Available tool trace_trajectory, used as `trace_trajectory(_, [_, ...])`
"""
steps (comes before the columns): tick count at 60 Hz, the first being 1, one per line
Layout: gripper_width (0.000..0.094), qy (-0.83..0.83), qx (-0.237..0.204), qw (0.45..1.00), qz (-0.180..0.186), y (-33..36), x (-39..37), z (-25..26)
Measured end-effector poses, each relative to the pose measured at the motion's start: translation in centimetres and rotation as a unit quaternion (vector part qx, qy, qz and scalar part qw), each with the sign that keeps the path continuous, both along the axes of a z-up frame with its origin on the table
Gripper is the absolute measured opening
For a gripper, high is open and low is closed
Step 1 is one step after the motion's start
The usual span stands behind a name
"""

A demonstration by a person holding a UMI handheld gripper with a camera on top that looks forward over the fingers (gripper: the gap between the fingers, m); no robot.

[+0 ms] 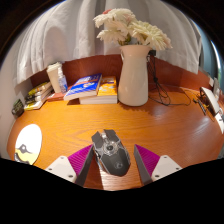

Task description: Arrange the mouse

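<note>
A dark grey mouse [110,151] lies on the orange wooden table [150,125], tilted a little, its front end pointing away from me. It sits between my two fingers, whose magenta pads [80,159] show at either side. My gripper [112,160] is open: there is a gap of bare wood between the mouse and each pad. The mouse rests on the table on its own.
A white vase [133,75] with pale flowers [130,29] stands beyond the mouse. Books [88,88] lie left of it, a small box [57,77] behind them. A white round object [27,144] lies at the near left. Cables and small items [205,100] lie far right.
</note>
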State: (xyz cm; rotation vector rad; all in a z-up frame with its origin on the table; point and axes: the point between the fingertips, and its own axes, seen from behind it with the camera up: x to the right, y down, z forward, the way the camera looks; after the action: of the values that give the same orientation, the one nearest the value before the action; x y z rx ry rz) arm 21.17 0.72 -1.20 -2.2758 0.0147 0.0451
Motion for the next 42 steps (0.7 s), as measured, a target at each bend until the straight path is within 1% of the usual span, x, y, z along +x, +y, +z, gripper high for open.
trace_trajectory(4, [0.0783,0.004,-0.002,1.0,0.001,1.2,0.3,0.0])
trace_trajectory(8, [0.0721,0.004,-0.005,1.0,0.001,2.1,0.6,-0.1])
trace_trajectory(11, [0.0652,0.004,-0.007,1.0,0.0,2.6,1.0,-0.1])
trace_trajectory(14, [0.0545,0.002,-0.008,1.0,-0.004,3.1,1.3,-0.1])
trace_trajectory(15, [0.0531,0.0,-0.009,1.0,-0.008,3.2,1.5,-0.1])
trace_trajectory(21, [0.0506,-0.001,-0.013,1.0,-0.018,3.6,1.9,-0.2])
trace_trajectory(25, [0.0446,-0.011,-0.016,1.0,-0.02,3.6,1.9,0.0])
trace_trajectory(26, [0.0444,-0.014,-0.017,1.0,-0.021,3.6,1.9,-0.1])
trace_trajectory(30, [0.0374,-0.018,-0.022,0.999,-0.028,3.6,1.9,-0.1])
trace_trajectory(32, [0.0371,-0.017,-0.026,0.999,-0.031,3.6,1.9,-0.1])
trace_trajectory(33, [0.0335,-0.016,-0.031,0.999,-0.031,3.7,1.8,-0.1])
trace_trajectory(34, [0.0323,-0.014,-0.032,0.999,-0.032,3.7,1.9,-0.1])
trace_trajectory(40, [0.0321,-0.004,-0.053,0.998,-0.044,3.8,1.7,0.4])
trace_trajectory(42, [0.0321,0.002,-0.047,0.997,-0.055,4.0,1.7,1.5])
